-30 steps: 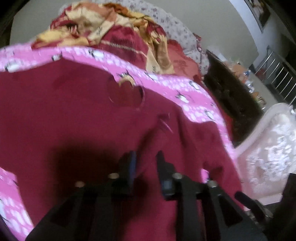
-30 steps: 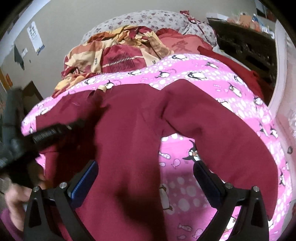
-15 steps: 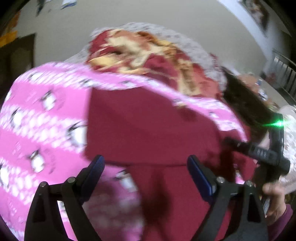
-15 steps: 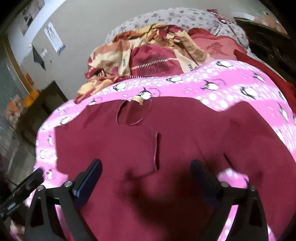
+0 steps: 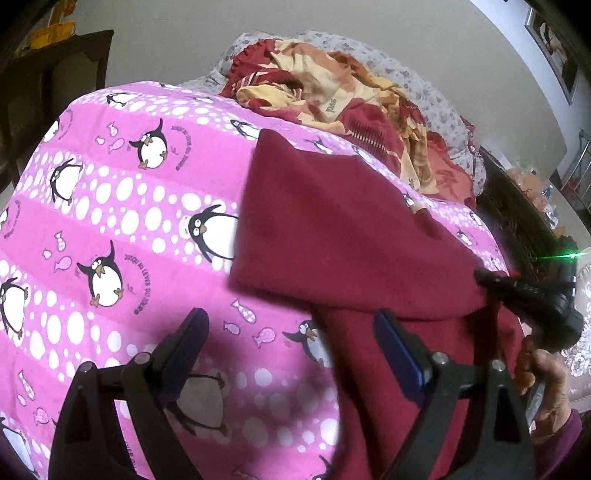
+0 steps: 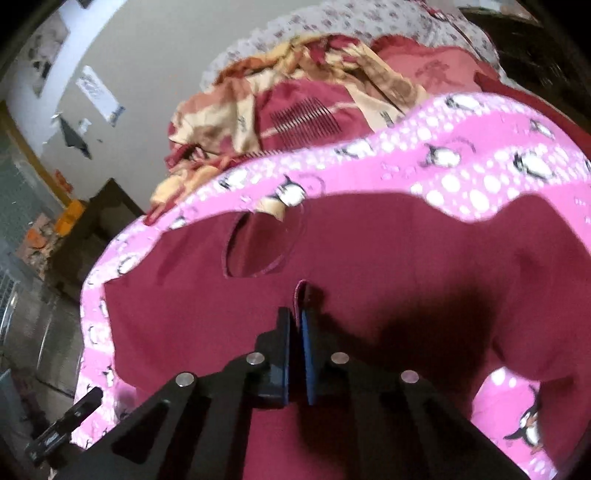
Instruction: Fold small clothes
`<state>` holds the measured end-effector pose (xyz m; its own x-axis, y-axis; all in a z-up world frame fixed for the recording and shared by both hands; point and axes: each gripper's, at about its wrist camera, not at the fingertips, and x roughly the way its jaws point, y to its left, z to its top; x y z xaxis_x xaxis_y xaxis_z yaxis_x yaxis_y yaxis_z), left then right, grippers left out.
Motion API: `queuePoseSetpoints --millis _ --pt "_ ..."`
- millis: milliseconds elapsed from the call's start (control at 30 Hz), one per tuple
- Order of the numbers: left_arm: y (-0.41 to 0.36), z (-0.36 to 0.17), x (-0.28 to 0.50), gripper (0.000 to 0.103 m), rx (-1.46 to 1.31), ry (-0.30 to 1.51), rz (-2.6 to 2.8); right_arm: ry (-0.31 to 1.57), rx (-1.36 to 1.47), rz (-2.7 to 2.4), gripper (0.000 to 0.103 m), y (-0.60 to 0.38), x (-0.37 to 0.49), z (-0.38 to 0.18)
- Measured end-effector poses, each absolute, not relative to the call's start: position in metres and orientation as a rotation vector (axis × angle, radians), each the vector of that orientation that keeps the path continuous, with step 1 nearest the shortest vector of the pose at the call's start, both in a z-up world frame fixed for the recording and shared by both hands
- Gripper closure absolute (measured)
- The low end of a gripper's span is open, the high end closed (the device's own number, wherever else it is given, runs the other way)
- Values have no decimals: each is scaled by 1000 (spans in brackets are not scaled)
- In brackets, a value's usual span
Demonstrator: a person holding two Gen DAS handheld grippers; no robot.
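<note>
A dark red long-sleeved garment (image 5: 332, 229) lies on a pink penguin-print sheet (image 5: 110, 206). In the left wrist view one sleeve is folded across the body, and my left gripper (image 5: 291, 336) is open and empty above the sheet beside the garment. In the right wrist view the garment (image 6: 406, 266) lies spread with its round neck opening (image 6: 258, 247) at the far side. My right gripper (image 6: 297, 325) is shut on a raised fold of the red fabric (image 6: 301, 291) at the chest. The right gripper also shows in the left wrist view (image 5: 484, 278), pinching the cloth.
A heap of red and yellow patterned bedding (image 5: 351, 99) and a flowered pillow (image 6: 388, 22) lie at the far end of the bed. Dark furniture (image 5: 524, 221) stands to the right, a dark cabinet (image 5: 48, 66) to the left. Pink sheet lies bare at the left.
My left gripper opened, let go of the fabric and drew back left over the sheet. My right gripper moved in over the chest and shut on a fold of the garment.
</note>
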<state>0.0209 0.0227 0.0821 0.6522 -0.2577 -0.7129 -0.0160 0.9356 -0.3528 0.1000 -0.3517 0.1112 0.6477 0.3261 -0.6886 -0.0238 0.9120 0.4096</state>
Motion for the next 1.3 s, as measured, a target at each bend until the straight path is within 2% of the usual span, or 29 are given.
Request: queuePoseSetpoints --millis 200,400,633,700,767,800,900,1067,1200,1233,1300 --pt "27 81 19 13 -348 853 -132 778 349 7 97 -377 95 132" --pt "22 78 17 13 -306 871 -143 797 312 -213 97 -405 99 120" --pt "15 68 26 13 -264 903 -126 792 387 -60 96 -401 82 126" --pt "15 66 29 13 -257 911 -114 799 355 31 83 -382 75 133" --pt "15 63 32 13 -255 924 -104 801 314 123 33 -362 65 136" --pt "16 63 33 13 -261 927 -103 790 287 131 28 -355 61 137" --pt "19 63 32 13 -278 922 -102 780 194 56 27 -351 60 134" --pt "18 60 32 13 -262 929 -102 834 302 -33 27 -386 86 115" --pt "16 57 34 13 -262 944 -106 852 273 -16 29 -387 109 107" --pt "15 57 35 13 -259 946 -104 868 259 -19 34 -387 113 103" --pt "15 56 36 13 -259 949 -104 900 230 -27 59 -386 121 95"
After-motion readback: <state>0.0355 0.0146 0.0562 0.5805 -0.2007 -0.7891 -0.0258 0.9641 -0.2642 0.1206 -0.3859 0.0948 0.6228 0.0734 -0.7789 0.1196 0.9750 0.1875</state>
